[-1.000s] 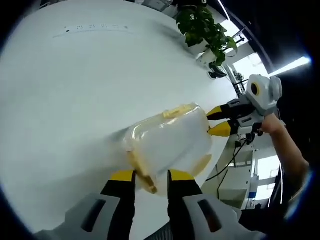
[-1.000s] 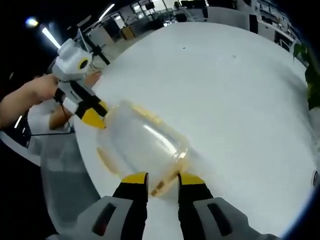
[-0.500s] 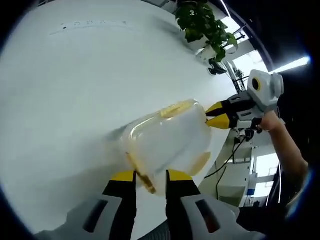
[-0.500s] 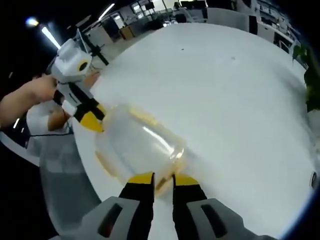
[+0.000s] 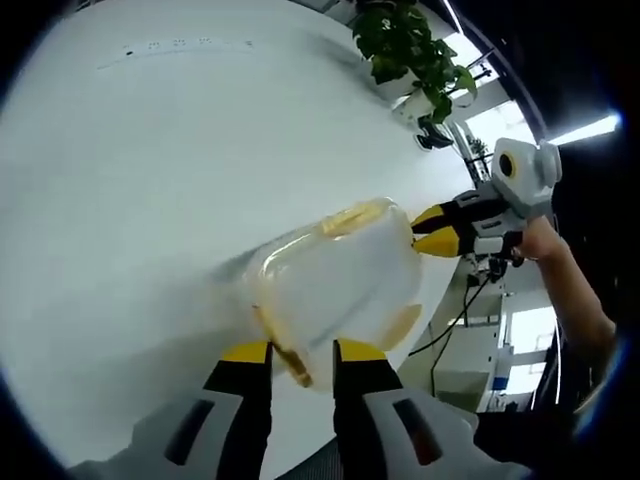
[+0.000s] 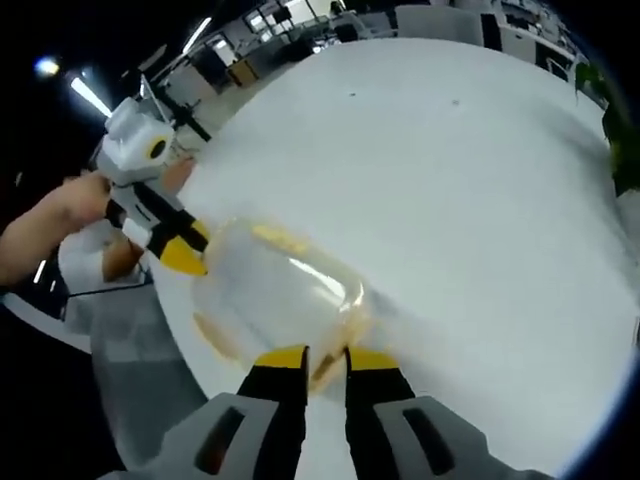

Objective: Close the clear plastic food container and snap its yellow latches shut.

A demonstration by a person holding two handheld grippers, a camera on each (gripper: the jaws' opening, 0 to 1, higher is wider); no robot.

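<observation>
A clear plastic food container with yellow latches [image 5: 335, 285] lies on a round white table [image 5: 150, 160], close to its near edge, with a yellow-tipped two-jaw gripper at each end of it. In the left gripper view, the left gripper [image 5: 300, 352] has its jaws narrowed around the yellow end latch [image 5: 285, 350], with a slim gap visible between the tips; whether the pads are truly pressing the latch cannot be told. The right gripper [image 5: 436, 229] shows at the container's far end, its jaws drawn nearly together at that wall.

In the right gripper view, its own jaws [image 6: 315, 357] stand almost closed against a second yellow latch [image 6: 325, 368] on the container [image 6: 275, 295], while the left gripper [image 6: 183, 252] touches the opposite end beside the person's hand [image 6: 60, 205]. A leafy green potted plant [image 5: 405, 50] stands at the table's far edge, well apart.

The lid appears seated, so the step in hand is judged to be snapping the end latches. Done well, it likely calls for both ends to be pressed inward together, so that one gripper braces the container while the other squeezes its latch flat against the wall. Uneven force could slide the light container toward the table edge.
</observation>
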